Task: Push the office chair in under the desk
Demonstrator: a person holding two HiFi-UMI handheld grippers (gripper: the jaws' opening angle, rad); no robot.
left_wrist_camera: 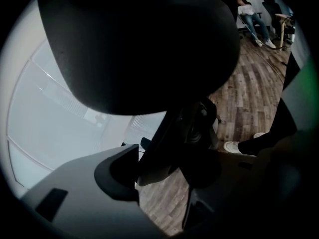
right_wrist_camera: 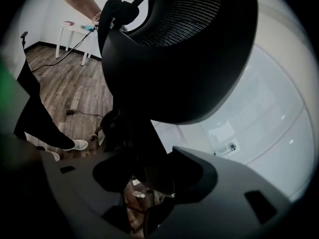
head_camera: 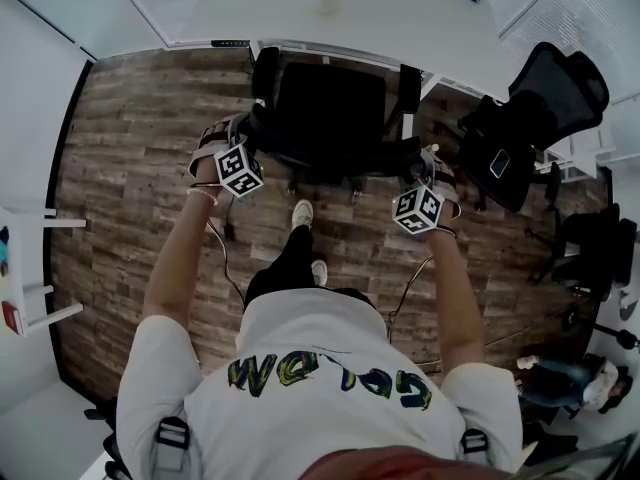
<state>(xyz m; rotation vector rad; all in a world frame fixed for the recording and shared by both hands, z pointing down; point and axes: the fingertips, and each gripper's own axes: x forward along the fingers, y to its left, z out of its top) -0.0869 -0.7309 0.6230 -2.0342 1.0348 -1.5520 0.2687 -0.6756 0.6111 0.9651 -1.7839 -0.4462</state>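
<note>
The black office chair [head_camera: 330, 108] stands in front of me with its seat partly beneath the white desk [head_camera: 330, 8]. My left gripper [head_camera: 232, 133] is at the left edge of the chair's back, and my right gripper [head_camera: 426, 163] is at the right edge. In the left gripper view the chair's back [left_wrist_camera: 139, 44] fills the top, and a black frame strut runs between the jaws of the left gripper [left_wrist_camera: 164, 173]. In the right gripper view the mesh back [right_wrist_camera: 184, 59] looms above, and a strut fills the gap of the right gripper [right_wrist_camera: 149, 183]. Both look shut on the chair's frame.
A second black chair [head_camera: 540, 118] stands at the right, close to the right gripper. A further dark chair [head_camera: 600, 248] and another person [head_camera: 560, 378] are further right. A white side table [head_camera: 30, 268] sits at the left. My shoes [head_camera: 302, 213] are just behind the chair's base.
</note>
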